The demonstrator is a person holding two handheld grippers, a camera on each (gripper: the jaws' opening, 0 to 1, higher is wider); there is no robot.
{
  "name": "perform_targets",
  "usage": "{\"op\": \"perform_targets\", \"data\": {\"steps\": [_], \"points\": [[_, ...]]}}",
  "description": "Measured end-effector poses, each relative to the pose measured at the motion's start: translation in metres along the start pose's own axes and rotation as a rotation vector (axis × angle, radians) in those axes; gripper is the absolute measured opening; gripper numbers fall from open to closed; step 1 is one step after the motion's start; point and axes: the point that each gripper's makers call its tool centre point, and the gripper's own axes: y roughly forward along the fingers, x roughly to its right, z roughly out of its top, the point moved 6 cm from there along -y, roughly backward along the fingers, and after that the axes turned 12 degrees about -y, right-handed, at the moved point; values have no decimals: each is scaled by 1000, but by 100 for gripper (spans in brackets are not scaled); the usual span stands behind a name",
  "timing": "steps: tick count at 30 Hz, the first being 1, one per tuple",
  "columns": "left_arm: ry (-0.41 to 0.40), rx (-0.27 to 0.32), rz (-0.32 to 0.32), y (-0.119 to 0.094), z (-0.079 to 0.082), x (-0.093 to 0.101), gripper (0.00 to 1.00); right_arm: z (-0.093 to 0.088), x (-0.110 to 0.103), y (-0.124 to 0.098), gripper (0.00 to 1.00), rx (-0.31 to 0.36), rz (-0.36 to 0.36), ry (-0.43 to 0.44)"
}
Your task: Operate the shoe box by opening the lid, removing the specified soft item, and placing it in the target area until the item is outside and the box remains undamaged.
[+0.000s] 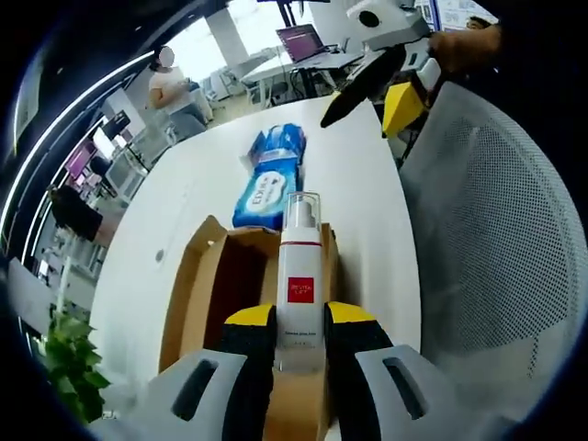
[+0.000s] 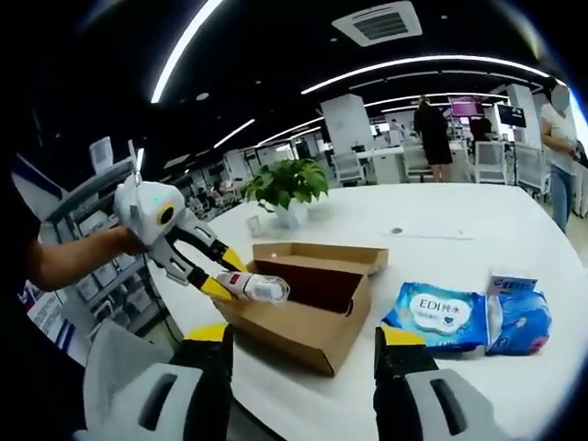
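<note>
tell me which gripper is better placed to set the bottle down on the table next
Left. Its fingers are already shut on the white pump bottle, holding it above the open shoe box. The right gripper is open and holds nothing, hanging back from the box near the table edge.
</note>
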Motion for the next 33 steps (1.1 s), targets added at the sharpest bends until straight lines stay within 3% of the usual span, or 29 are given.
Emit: {"op": "perform_targets", "data": {"steps": [13, 22, 28, 33], "points": [[99, 67, -61, 5, 26, 23, 19, 1, -5, 4, 51, 12, 56, 59], [171, 88, -80, 6, 35, 36, 19, 0, -14, 5, 42, 18, 126, 128], [215, 120, -90, 4, 41, 41, 19, -2, -17, 8, 33, 22, 179, 204], [252, 136, -92, 5, 43, 43, 19, 1, -20, 8, 30, 40, 232, 291]]}}
